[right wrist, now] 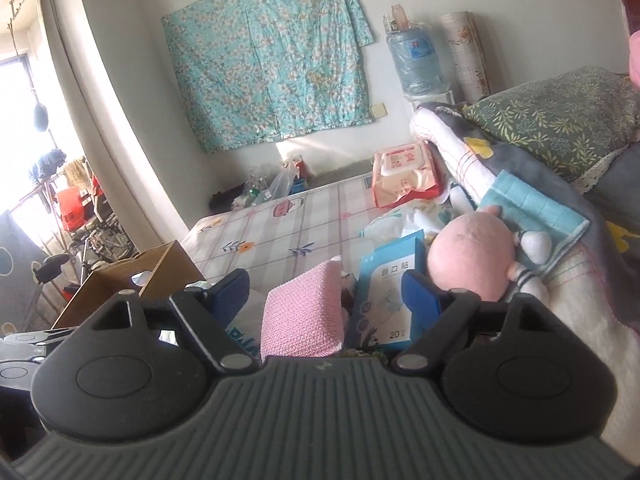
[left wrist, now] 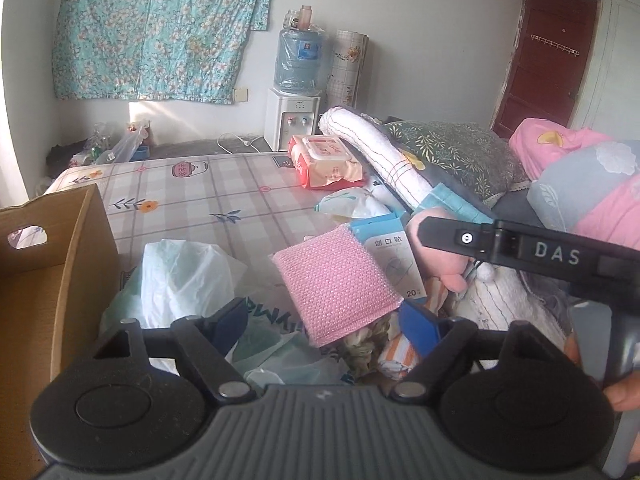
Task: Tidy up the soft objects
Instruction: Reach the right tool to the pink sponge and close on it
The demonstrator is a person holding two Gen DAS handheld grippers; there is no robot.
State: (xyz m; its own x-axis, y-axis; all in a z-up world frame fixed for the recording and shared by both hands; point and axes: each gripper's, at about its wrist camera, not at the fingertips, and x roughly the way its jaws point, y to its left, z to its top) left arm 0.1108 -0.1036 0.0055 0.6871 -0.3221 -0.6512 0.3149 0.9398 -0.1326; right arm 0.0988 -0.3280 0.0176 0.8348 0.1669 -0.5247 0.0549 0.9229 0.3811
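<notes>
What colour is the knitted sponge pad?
Pink sponge pad, clearest in the left wrist view.

A turquoise floral cloth (left wrist: 160, 28) hangs on the pale wall (left wrist: 420, 20), sunlight striking the patch beneath it. A water dispenser (left wrist: 294, 118) stands beside a rolled mat (left wrist: 347, 68). The bed (left wrist: 192, 196) wears a checked sheet. A dark red door (left wrist: 548, 60) is at right; a bright window (right wrist: 24, 128) glows left.
</notes>
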